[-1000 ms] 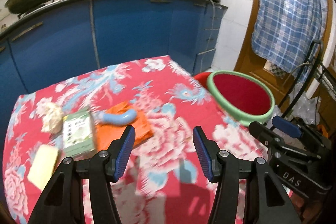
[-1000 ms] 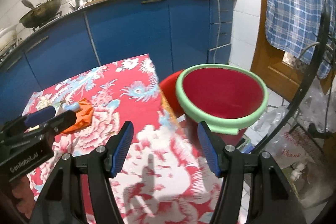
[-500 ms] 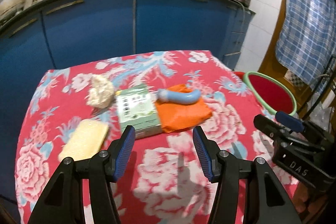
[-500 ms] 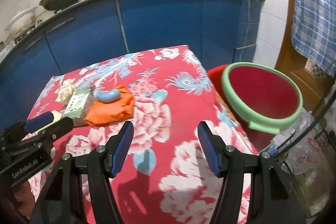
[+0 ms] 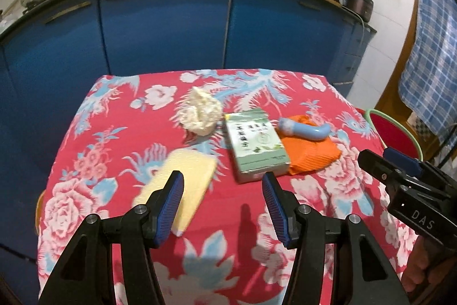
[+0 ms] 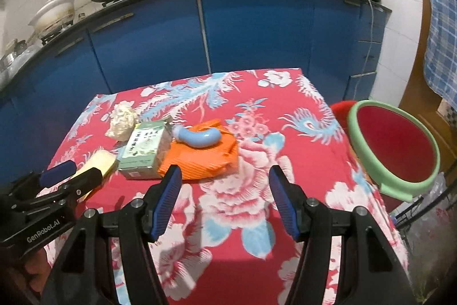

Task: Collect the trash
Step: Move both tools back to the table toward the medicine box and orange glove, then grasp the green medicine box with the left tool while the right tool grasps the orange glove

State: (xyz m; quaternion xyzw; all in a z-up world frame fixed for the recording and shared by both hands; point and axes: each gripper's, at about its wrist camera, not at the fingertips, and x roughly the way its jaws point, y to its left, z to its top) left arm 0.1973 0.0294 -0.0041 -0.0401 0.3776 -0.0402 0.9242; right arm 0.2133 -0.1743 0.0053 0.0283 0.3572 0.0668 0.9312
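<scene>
Left gripper (image 5: 222, 190): jaws wide, empty.
Right gripper (image 6: 224, 190): jaws wide, empty.
Risk: crumpled paper (image 5: 201, 115) may slip when pinched, missing the red bin (image 6: 394, 150) beside the bench (image 6: 285, 116).

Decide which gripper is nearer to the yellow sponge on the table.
Left. The left gripper hangs right over the yellow sponge, open. The right gripper is off to the sponge's right, facing the orange cloth.

I hold both grippers side by side, level and pointing forward. My left gripper (image 5: 222, 200) has its blue-padded fingers (image 5: 170, 207) spread wide with nothing between them. My right gripper (image 6: 224, 197) is likewise spread and unloaded, its pads (image 6: 281, 203) well apart.
</scene>
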